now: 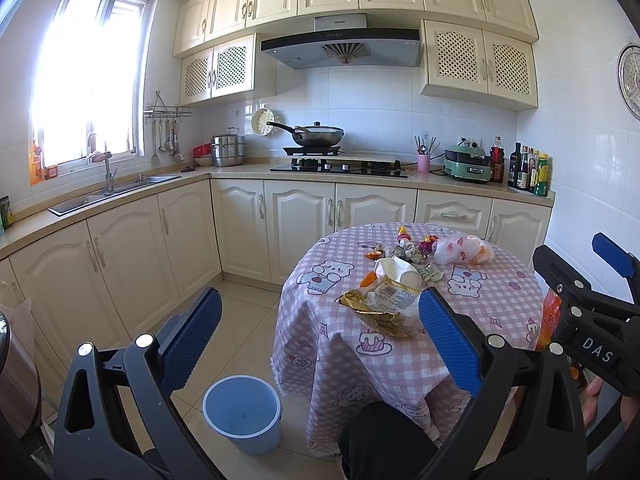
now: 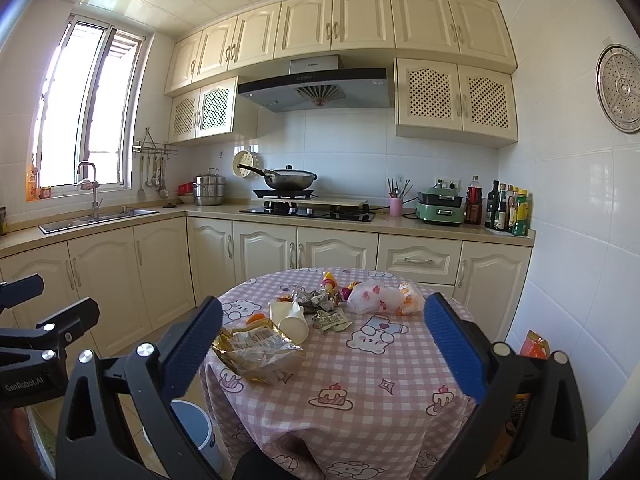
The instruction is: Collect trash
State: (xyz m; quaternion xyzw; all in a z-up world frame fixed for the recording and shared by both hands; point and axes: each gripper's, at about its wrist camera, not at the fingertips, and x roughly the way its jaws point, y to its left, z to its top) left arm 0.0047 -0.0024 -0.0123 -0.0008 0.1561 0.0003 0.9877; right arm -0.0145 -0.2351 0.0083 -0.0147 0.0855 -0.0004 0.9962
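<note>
- Litter heaped on the round worktop (image 2: 360, 384) under its pink bear-print cloth, in a cream-cabinet kitchen; I hold a gripper in each hand, short of the pile.
- Left gripper (image 1: 320, 340): jaws spread wide and empty, framing the near edge of the worktop, so the first piece can be taken without re-opening.
- Right gripper (image 2: 322, 344): jaws equally wide, nothing between them, aimed across the cloth at the heap.
- Nearest to me lies a crumpled gold foil wrapper (image 2: 256, 348), at the worktop's left edge; a tipped white paper cup (image 2: 290, 318) touches it from behind.
- Farther back sit small crumpled wrappers (image 2: 330, 318) and a knotted white plastic bag (image 2: 372, 300); orange scraps show among them, possibly fruit peel, though too small to tell.
- Blue bucket (image 1: 242, 412) stands open on the floor just beside the worktop on my left, seemingly placed as the bin so drops stay short.
- Judged from this, collection has not begun: the bucket looks empty, and the foil wrapper seems the natural first pick.
</note>
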